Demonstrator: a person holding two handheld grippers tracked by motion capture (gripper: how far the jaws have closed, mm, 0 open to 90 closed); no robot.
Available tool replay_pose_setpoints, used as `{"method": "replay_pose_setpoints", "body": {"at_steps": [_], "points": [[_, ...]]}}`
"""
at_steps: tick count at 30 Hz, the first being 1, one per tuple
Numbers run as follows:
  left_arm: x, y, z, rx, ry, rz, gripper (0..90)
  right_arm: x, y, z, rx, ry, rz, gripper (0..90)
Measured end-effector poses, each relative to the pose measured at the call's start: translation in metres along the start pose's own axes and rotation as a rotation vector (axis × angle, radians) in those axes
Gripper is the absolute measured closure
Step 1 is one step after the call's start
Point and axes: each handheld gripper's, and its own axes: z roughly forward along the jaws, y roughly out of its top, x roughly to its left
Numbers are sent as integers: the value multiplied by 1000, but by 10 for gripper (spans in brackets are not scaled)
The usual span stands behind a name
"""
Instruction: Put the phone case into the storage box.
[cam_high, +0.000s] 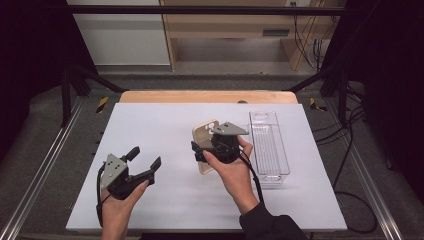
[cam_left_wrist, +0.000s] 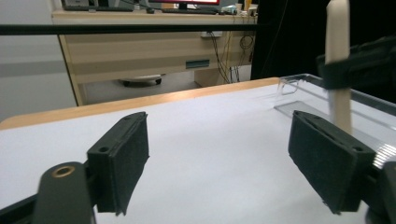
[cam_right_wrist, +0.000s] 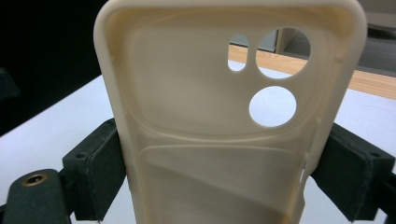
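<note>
A cream phone case (cam_high: 204, 132) with round camera holes is held upright above the middle of the white table. My right gripper (cam_high: 209, 148) is shut on its two long edges. In the right gripper view the hollow inside of the case (cam_right_wrist: 201, 93) faces the camera, with the black pads (cam_right_wrist: 100, 172) pressed on both sides. My left gripper (cam_high: 145, 159) hovers over the table's front left, open, with nothing between its pads (cam_left_wrist: 125, 158). The left gripper view shows the case (cam_left_wrist: 337, 42) edge-on at the far right.
A clear plastic box (cam_high: 268, 145) lies lengthwise on the right part of the white table (cam_high: 165, 120), just right of the held case; it shows as the clear box (cam_left_wrist: 303, 91) in the left gripper view. Wooden furniture and cables stand beyond the table's far edge.
</note>
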Motion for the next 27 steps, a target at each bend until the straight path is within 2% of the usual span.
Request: {"method": "replay_pose_setpoints", "body": {"at_steps": [4,8,10,22,27], "points": [[10,-9,-1,12,15,2,125,-6,9,0,-9,-10,31,126],[17,-16,-4,7,14,-23,85,-8,14,0,-9,-21,31,126],[18,-19,-5,4,18,-22,74,-9,17,0,-5,-24,33,126],[29,-32,-21,-2,39,-29,42,-14,42,-2,-5,-55,3,126],[37,-36,-25,-20,41,-41,36,-19,45,-1,5,-64,2,125]]}}
